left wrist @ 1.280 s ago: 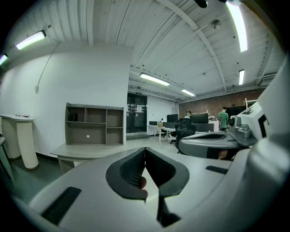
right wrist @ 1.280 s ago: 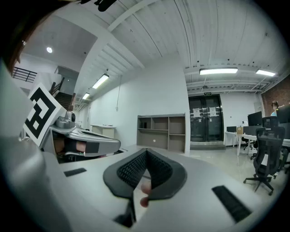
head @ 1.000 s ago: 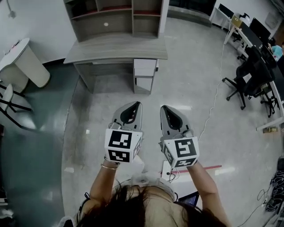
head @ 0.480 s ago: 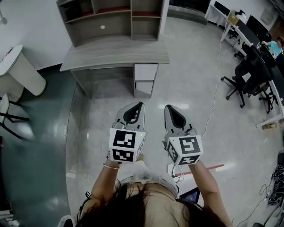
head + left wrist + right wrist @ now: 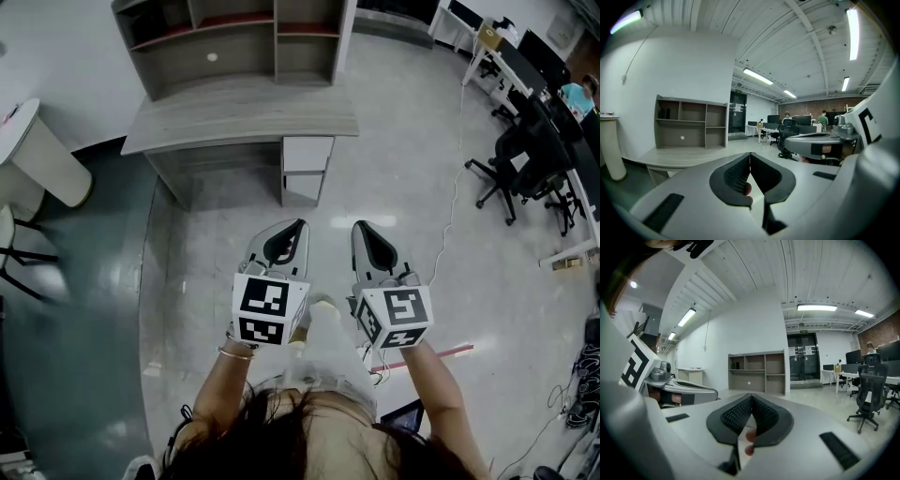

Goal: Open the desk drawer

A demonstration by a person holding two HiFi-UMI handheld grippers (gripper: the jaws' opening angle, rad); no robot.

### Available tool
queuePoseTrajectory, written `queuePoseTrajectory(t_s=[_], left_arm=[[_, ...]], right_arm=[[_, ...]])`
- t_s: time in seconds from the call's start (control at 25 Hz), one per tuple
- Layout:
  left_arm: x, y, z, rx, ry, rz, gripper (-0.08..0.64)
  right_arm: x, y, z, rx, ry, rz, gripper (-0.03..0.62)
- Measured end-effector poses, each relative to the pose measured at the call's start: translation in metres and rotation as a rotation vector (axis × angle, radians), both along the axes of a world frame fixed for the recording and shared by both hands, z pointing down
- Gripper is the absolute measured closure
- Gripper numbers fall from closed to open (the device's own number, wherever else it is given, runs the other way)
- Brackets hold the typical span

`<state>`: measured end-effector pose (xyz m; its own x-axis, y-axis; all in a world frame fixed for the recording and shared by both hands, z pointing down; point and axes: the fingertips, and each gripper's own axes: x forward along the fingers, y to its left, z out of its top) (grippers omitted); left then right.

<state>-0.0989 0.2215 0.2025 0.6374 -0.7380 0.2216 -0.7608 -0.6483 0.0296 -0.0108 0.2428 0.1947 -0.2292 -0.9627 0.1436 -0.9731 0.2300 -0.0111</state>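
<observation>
Under the right end of the desk (image 5: 246, 109) sits the drawer (image 5: 307, 153), top slot of a narrow pedestal (image 5: 304, 171) that reaches the floor (image 5: 394, 202). Drawer front is pale grey-white, lighter than the wood-grain desktop, plain and flat; no handle can be made out from the head view (too small). It looks flush with the pedestal, so shut. A second pale front (image 5: 303, 187) sits right below it. The desktop is grey wood grain, with an open shelf unit (image 5: 234, 37) standing on its back edge; the cubbies look mostly bare.

The left gripper (image 5: 298, 225) and right gripper (image 5: 356, 227) are side by side low in the head view, both pointing toward the desk and well apart from it, over bare glossy floor. Each carries its marker cube (image 5: 268, 307) nearest the person.

Left gripper view: the black ribbed pads (image 5: 738, 174) meet at the tips, jaws together, nothing between them. The desk and shelf unit show beyond, to the left of the jaws. Right gripper view: the same, pads (image 5: 738, 414) pressed tip to tip, jaws closed and empty, the shelf unit straight ahead past them.

Neither gripper touches the drawer or the desk.

Also in the head view: a round white table (image 5: 39, 150) at the left edge, and black office chairs (image 5: 520, 159) at the right.
</observation>
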Motion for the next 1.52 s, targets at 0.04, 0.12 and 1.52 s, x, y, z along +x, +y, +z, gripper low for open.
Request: queuePoseTrajectory(t_s=[0.04,0.12,1.52], left_arm=[[0.000,-0.003,0.002,-0.005,-0.002,-0.002,0.548],[0.000,-0.010,0.004,-0.010,-0.009,-0.007,0.548],[0.085,-0.188,0.025,-0.049,-0.051,-0.149,0.548]], right_arm=[[0.001,-0.004,0.001,-0.001,-0.002,-0.001,0.571],[0.002,-0.012,0.003,-0.006,-0.008,-0.006,0.571],[0.100,-0.202,0.045,-0.110,0.001,-0.114,0.569]])
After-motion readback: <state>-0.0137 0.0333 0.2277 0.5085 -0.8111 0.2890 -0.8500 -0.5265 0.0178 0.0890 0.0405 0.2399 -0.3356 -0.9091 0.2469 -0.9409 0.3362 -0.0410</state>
